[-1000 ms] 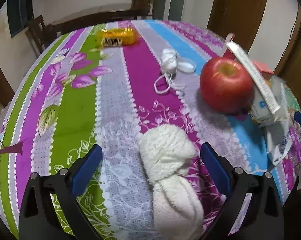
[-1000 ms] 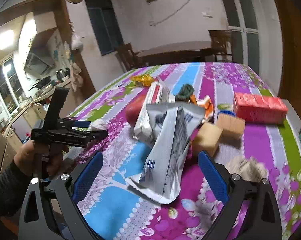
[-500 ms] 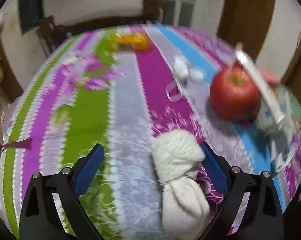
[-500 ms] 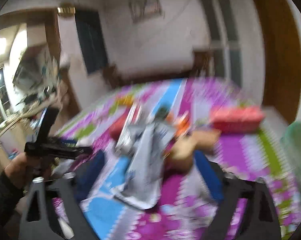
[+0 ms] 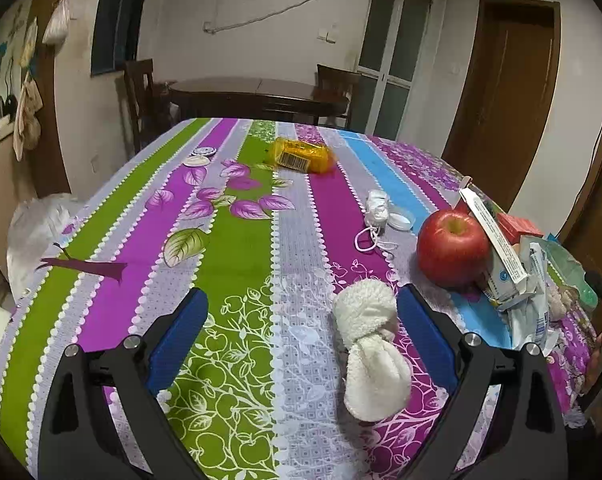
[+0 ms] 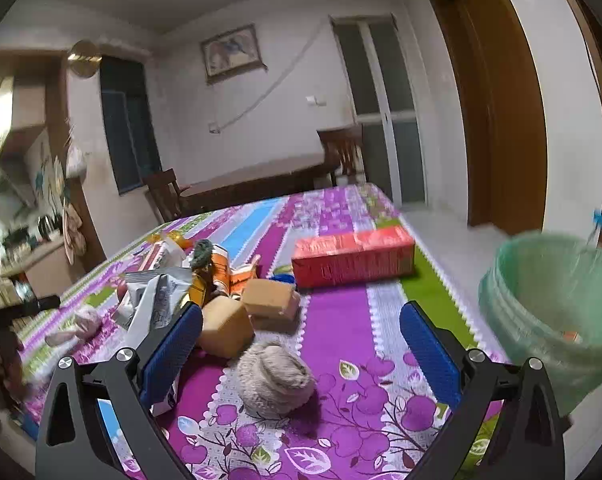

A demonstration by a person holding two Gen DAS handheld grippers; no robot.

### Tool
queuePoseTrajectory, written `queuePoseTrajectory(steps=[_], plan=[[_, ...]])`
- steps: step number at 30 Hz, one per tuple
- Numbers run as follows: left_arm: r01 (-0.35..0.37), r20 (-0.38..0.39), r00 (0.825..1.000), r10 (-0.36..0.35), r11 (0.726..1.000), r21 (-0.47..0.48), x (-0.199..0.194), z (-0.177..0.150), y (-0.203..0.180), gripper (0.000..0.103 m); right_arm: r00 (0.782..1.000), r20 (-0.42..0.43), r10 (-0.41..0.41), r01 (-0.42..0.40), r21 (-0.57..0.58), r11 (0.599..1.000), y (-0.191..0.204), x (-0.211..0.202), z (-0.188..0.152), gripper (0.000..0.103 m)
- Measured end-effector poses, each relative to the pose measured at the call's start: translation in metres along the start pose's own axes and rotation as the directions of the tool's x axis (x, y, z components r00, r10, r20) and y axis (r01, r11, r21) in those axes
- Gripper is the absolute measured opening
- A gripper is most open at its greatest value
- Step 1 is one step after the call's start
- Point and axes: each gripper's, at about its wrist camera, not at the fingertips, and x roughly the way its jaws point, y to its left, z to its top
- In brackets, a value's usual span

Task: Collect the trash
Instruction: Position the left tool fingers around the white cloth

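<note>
1. On the striped tablecloth (image 5: pixel 237 248), silver wrapper (image 6: pixel 157 300) lies at 10 o'clock in the right wrist view, touching the right gripper's (image 6: pixel 301 344) left finger.
2. Green-lined bin (image 6: pixel 549 304) at 3 o'clock, off the table.
3. Right gripper spread wide, holding nothing; grey fuzzy ball (image 6: pixel 277 376) between the fingers.
4. Left gripper (image 5: pixel 303 332) spread, holding nothing; white sock (image 5: pixel 369 344) just inside its right finger, apple (image 5: pixel 453 248) at 2 o'clock.

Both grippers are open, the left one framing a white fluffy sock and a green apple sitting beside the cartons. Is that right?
Not quite: the apple is red, as the left wrist view shows. The rest holds: left gripper and right gripper are open, and the white fluffy sock lies between the left fingers.
</note>
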Motion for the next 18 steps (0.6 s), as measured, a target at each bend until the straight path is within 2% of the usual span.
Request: queuePoseTrajectory(steps=[3, 7, 18], plan=[[0.014, -0.019, 1.0, -0.014, 1.0, 0.003, 0.003, 0.001, -0.002, 0.093, 1.0, 0.014, -0.025, 0.025, -0.025, 0.999, 0.006, -0.002, -0.001, 0.099], [0.014, -0.025, 1.0, -0.014, 1.0, 0.011, 0.008, 0.002, -0.002, 0.093, 0.999, -0.016, -0.05, 0.05, -0.031, 0.998, 0.009, 0.005, 0.001, 0.099], [-0.031, 0.016, 0.999, 0.031, 0.999, -0.017, 0.003, 0.003, 0.003, 0.093, 0.999, -0.044, -0.019, 0.02, 0.016, 1.0, 0.002, 0.011, 0.003, 0.099]])
